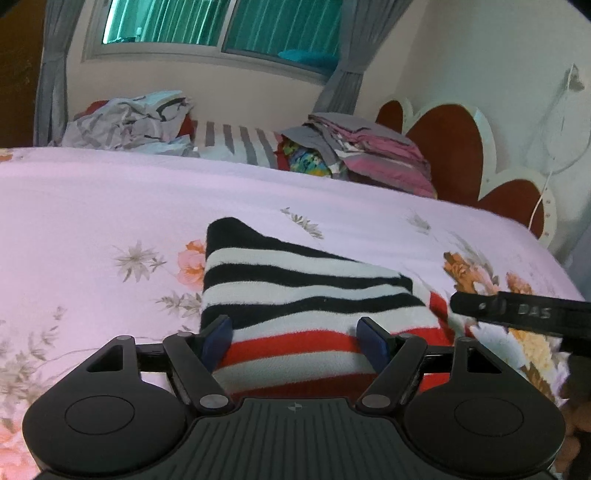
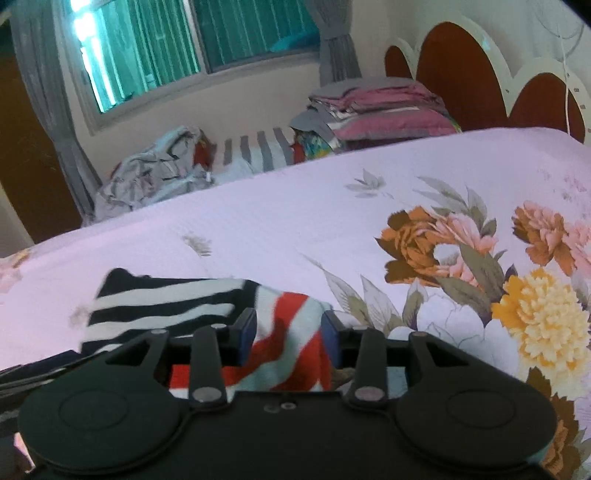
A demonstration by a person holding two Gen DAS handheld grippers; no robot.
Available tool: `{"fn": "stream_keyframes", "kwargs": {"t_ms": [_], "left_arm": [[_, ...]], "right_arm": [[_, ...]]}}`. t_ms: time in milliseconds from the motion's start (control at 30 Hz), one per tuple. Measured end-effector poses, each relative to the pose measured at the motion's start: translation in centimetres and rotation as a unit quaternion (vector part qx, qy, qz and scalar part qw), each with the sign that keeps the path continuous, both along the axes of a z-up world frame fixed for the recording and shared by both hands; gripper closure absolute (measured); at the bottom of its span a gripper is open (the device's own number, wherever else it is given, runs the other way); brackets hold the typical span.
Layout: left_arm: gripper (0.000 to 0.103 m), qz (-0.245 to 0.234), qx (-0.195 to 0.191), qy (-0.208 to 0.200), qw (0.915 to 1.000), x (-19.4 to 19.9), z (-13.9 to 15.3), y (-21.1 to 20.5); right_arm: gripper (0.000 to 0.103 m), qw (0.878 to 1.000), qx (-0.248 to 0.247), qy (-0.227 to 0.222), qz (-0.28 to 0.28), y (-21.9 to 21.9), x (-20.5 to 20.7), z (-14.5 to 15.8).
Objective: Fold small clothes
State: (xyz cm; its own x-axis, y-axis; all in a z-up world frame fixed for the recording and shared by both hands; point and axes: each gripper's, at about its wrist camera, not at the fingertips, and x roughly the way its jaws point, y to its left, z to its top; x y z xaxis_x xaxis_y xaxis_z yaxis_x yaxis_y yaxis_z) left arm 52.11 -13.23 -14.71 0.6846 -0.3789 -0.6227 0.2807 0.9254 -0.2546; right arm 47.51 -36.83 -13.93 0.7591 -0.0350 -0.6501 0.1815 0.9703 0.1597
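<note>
**Striped garment between both grippers on the floral bed**

While the striped garment (image 1: 295,295) lies on the pale floral bedsheet (image 1: 92,192), both grippers sit at its near edge with their jaws apart. Black and white bands run across its far part, red and white bands across its near part, and its far left corner rises to a soft point.

From the left wrist view, the left gripper (image 1: 297,341) is spread wide, its blue pads (image 1: 218,341) standing on either side of the red-and-white near edge. Cloth fills the gap between them, but the pads do not press it together, so nothing is clamped. A black part of the right gripper (image 1: 524,314) reaches in from the right, over the garment's red right corner.

From the right wrist view, the right gripper (image 2: 290,338) is also open, less widely, with rumpled red, white and pale blue cloth (image 2: 288,347) lying between its pads (image 2: 245,334). Whether they touch it I cannot tell; that part is blurred.

Across the far side of the bed are a crumpled grey heap (image 1: 125,123) on the left, a grey-striped cloth (image 1: 236,144) in the middle and a folded pink and grey stack (image 1: 369,147) on the right, near the red scalloped headboard (image 1: 450,147). Behind them is a window (image 1: 221,26) with grey curtains (image 1: 51,74).
</note>
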Motion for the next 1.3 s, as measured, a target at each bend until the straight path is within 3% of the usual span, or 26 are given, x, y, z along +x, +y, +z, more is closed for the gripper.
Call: {"fn": "stream_keyframes", "kwargs": {"t_ms": [500, 667, 800, 1300], "left_arm": [[0.023, -0.005, 0.031, 0.02, 0.9993, -4.6, 0.4, 0.6], [0.022, -0.011, 0.047, 0.024, 0.9986, -4.9, 0.3, 0.4], [0.021, -0.01, 0.052, 0.024, 0.9983, -5.2, 0.3, 0.3], [0.021, -0.028, 0.051, 0.017, 0.9982, -8.5, 1.5, 1.4]], "right_arm": [[0.065, 0.999, 0.003, 0.016, 0.035, 2.4, -5.1, -0.1], [0.065, 0.997, -0.05, 0.037, 0.039, 2.9, -5.5, -1.2], [0.065, 0.999, -0.005, 0.047, 0.023, 1.5, -5.8, -1.5], [0.066, 0.998, 0.01, 0.022, 0.06, 0.9, -11.1, 0.6]]}}
